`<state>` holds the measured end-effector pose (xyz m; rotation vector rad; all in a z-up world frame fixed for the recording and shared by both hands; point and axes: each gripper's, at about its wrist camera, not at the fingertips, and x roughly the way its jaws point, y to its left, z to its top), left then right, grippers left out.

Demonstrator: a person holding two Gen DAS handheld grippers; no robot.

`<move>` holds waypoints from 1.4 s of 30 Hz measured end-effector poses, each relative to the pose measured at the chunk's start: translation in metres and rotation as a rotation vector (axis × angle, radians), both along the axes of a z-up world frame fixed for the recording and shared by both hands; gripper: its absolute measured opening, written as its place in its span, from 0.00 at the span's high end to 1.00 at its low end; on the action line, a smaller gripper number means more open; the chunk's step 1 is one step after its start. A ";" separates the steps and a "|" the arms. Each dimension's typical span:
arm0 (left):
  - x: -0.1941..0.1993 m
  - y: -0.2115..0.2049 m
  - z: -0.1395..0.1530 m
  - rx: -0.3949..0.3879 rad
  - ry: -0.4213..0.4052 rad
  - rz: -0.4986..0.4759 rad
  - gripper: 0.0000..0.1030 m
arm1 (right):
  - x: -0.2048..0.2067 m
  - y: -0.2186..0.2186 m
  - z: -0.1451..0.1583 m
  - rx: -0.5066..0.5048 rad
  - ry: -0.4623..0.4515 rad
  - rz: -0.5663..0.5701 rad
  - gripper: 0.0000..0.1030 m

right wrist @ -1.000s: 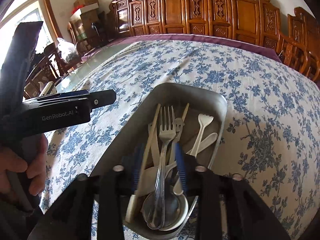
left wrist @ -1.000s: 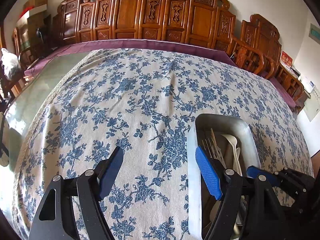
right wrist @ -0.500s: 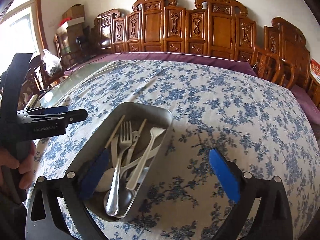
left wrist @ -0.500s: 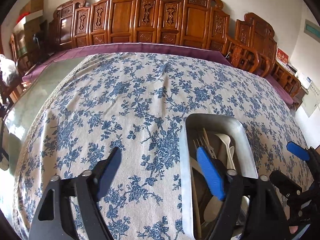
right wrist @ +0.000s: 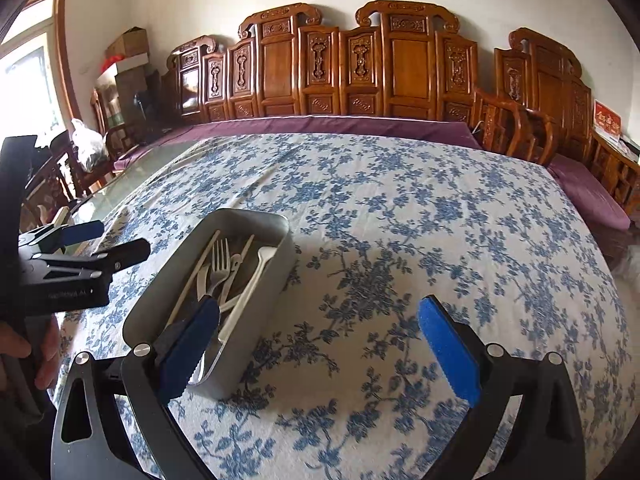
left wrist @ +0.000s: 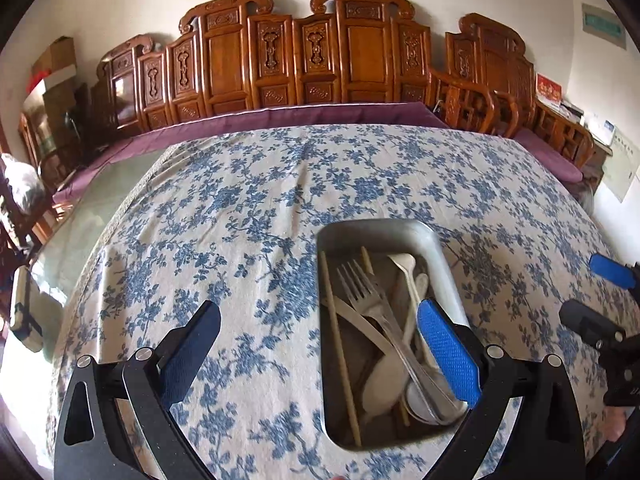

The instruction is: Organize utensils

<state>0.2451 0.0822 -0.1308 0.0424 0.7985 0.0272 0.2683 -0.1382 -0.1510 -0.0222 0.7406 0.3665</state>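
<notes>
Utensils lie heaped in a grey metal tray (left wrist: 440,248) on the blue-flowered tablecloth (left wrist: 260,200). Among them a steel fork (left wrist: 362,288) points its tines away from the cameras, a white plastic fork (right wrist: 256,268) leans along the tray's side wall, a white spoon (left wrist: 382,380) rests bowl-down near the close end, and a wooden chopstick (left wrist: 340,344) runs lengthwise by the opposite wall.

Seen from the left wrist, the tray sits partly between the jaws and towards the blue-padded one, whose tip overlaps the tray's near corner; the other jaw stands over bare cloth. The left gripper (left wrist: 320,354) has its jaws spread wide and opening further, with no pad pressing on anything, though the tray's left half lies in the gap below them.

From the right wrist the tray lies at and beyond the left-hand jaw, whose dark pad crosses in front of the tray's near end and hides the utensil handles there. The right gripper (right wrist: 318,350) stands with its jaws fully apart, only patterned cloth between them, gripping nothing.

Beyond the right gripper's left-hand jaw, the left gripper's black body appears with a hand (right wrist: 24,352) around its handle. Past both sets of jaws the cloth reaches a purple cushion (right wrist: 320,126) and a row of carved wooden chairs (right wrist: 360,64) against a pale wall. Cardboard boxes (right wrist: 128,50) are stacked in the far corner.
</notes>
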 end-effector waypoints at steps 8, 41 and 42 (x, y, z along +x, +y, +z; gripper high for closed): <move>-0.051 -0.040 0.012 -0.013 0.002 -0.026 0.08 | -0.041 -0.040 0.021 0.006 -0.026 -0.057 0.03; -0.189 -0.089 0.174 -0.048 -0.310 -0.035 0.08 | -0.180 -0.096 0.172 0.069 -0.318 -0.135 0.03; -0.190 -0.089 0.175 -0.047 -0.310 -0.033 0.08 | -0.181 -0.097 0.172 0.070 -0.319 -0.136 0.03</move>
